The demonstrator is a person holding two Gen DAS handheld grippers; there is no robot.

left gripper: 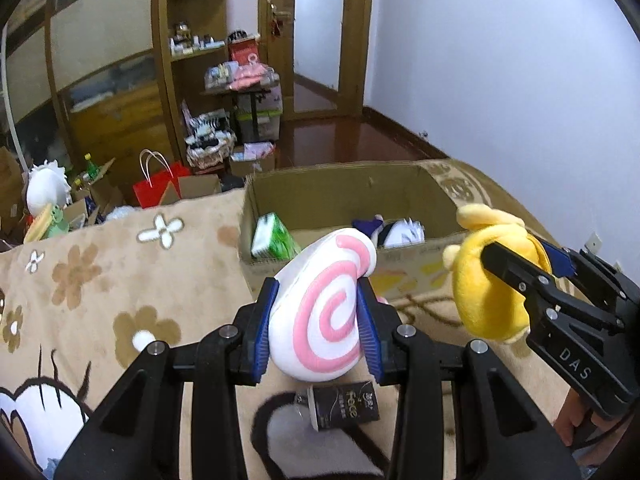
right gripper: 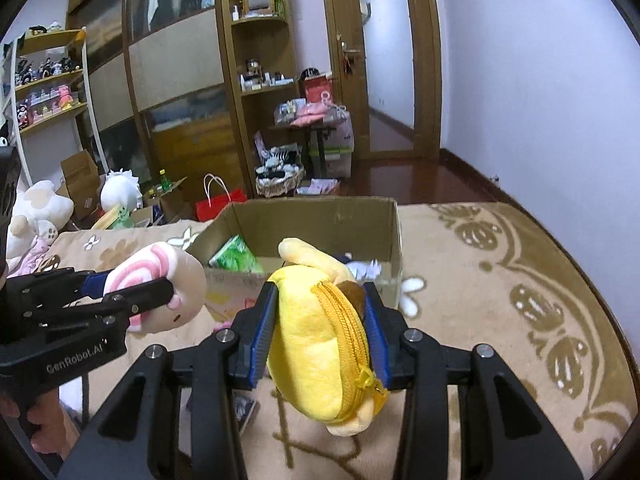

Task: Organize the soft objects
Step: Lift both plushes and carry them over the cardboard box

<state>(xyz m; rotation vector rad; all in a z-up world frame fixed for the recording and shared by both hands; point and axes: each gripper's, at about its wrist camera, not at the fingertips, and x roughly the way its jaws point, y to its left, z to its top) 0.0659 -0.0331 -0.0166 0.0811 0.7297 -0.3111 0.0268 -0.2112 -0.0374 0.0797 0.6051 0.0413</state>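
While gripped, two plush toys [left gripper: 324, 312] [right gripper: 324, 344] hang.

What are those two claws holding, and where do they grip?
The left tool pinches the swirl plush across its flat sides. The right tool squeezes the yellow pouch across its middle, zipper up.

Plain pale wall [right gripper: 540, 80] on right. Dark glossy wood floor [right gripper: 420, 180] w/ brown skirting. Wooden door frame [right gripper: 430, 60] stood open onto hallway. Tall wood shelf unit [right gripper: 260, 80] beside sliding-panel wardrobe [right gripper: 176, 64]. Small cluttered side table [right gripper: 312, 128] nr doorway.
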